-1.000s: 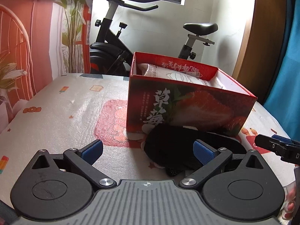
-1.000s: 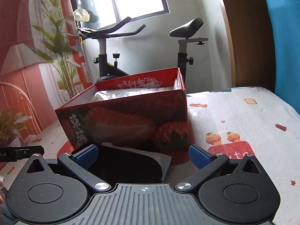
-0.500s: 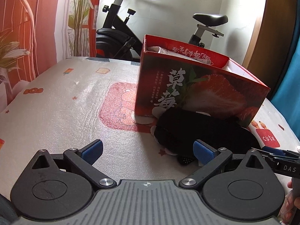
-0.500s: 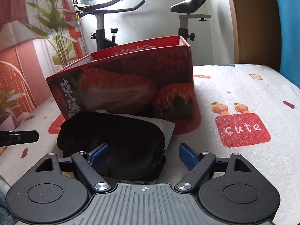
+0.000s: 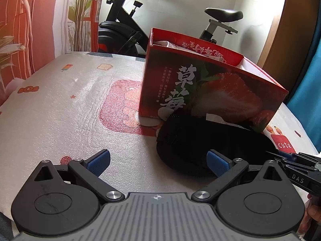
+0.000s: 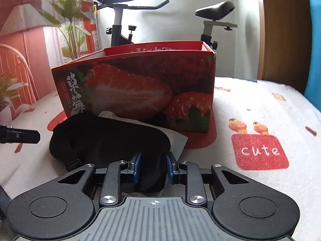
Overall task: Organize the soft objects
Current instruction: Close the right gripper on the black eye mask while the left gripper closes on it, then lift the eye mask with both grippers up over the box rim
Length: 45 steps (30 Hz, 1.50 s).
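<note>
Task looked abt midway at best. The black eye mask lay on the table, centre-left of the right wrist view, just in front of the strawberry box and not yet in it. A white sheet stuck out from under the mask's far-right edge; couldn't tell if it was tissue or packaging.

Right gripper, bottom centre of its own view, was closing w/ the mask's near end between the blue pads. Fabric already bunched up btw them, so the pinch looked made, tho still tightening.

Left gripper, bottom of the left wrist view, stood wide open, holding nothing. Its right pad sat in front of the mask in that view; whether it touched the fabric I couldn't tell. Right tool's tip showed at the lower-right edge of the frame.

Inside the box, upper centre-right of the left view, something pale and wrapped showed over the rim, so likely at least 1 item was already stowed. What else was in there, hidden by the walls.

Left to do, by my read: lift the mask, carry it over the front wall, drop it in. Sheet may need sorting too.
</note>
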### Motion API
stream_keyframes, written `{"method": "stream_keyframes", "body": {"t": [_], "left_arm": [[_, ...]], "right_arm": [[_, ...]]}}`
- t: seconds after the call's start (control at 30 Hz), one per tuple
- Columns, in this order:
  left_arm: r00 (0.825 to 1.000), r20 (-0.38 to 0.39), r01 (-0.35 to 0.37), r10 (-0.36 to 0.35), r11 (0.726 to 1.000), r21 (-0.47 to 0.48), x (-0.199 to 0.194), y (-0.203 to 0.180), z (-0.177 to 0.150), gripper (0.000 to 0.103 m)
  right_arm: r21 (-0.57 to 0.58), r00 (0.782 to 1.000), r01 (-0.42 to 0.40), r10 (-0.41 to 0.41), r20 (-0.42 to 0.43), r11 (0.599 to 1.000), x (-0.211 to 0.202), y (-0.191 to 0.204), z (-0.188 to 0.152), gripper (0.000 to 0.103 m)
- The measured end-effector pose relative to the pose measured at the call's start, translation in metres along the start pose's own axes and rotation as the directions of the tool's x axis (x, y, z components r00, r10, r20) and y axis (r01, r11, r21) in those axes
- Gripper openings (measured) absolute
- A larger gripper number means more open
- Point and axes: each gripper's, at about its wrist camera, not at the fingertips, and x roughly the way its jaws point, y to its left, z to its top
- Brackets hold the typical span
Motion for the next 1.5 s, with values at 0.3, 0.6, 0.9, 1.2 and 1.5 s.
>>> {"method": "stream_keyframes", "body": {"t": [0.3,0.6,0.9,1.2,1.5], "left_arm": [[0.993,-0.091,0.059,-0.069,0.993,-0.101,0.038,0.013,0.01,0.09],[0.983,-0.08,0.153,-0.163,0.98,-0.124,0.059,0.013,0.018,0.089],[0.976,-0.075,0.195,-0.204,0.974,-0.114,0.057,-0.003,0.008,0.089],[0.982,-0.048,0.176,-0.182,0.978,-0.111,0.038,0.002,-0.007,0.06],[0.983,0.042,0.182,-0.178,0.975,-0.13,0.007,0.02,-0.008,0.023]], "right_arm": [[-0.146,0.999,0.042,-0.038,0.028,0.988,0.006,0.005,0.004,0.02],[-0.145,0.999,0.047,-0.045,0.017,0.988,0.009,-0.001,0.0,0.02],[-0.147,0.999,0.034,-0.031,0.023,0.989,0.007,-0.001,-0.002,0.02],[-0.208,0.999,0.02,-0.011,0.041,0.978,0.001,0.011,-0.003,0.02],[-0.241,0.998,0.003,0.014,0.069,0.971,-0.007,0.019,0.0,0.019]]}}
